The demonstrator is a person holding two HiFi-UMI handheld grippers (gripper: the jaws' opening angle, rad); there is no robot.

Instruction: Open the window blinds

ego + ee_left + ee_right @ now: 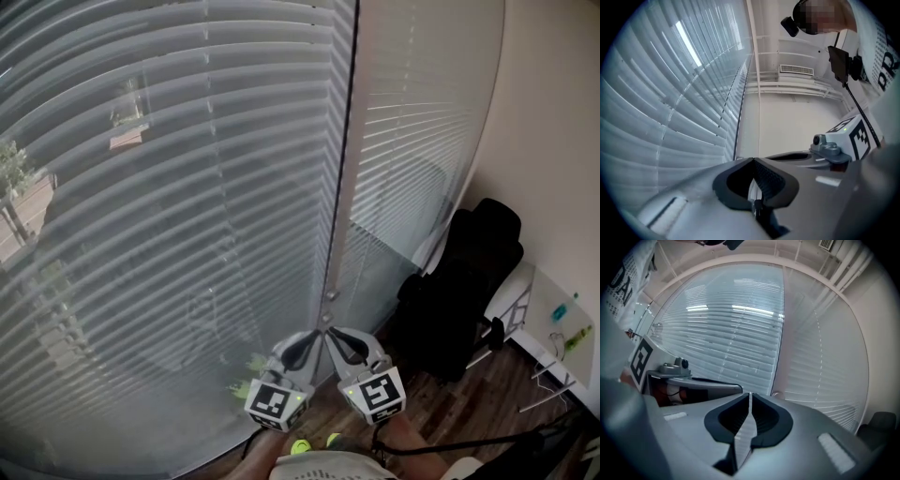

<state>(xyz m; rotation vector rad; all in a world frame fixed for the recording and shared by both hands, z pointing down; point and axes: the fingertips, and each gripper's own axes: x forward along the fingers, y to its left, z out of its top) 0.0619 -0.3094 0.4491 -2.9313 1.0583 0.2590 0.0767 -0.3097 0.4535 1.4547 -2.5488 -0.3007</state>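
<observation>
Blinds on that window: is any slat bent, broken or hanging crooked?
Nothing stands out. The slats of the wide blind and the narrow blind run even and parallel, none bent or missing; their curve is only the camera's wide lens.

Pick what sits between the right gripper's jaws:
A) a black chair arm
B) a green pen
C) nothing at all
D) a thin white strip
D: its own view shows the right gripper with jaws pressed on a thin white strip that runs down between them.
</observation>
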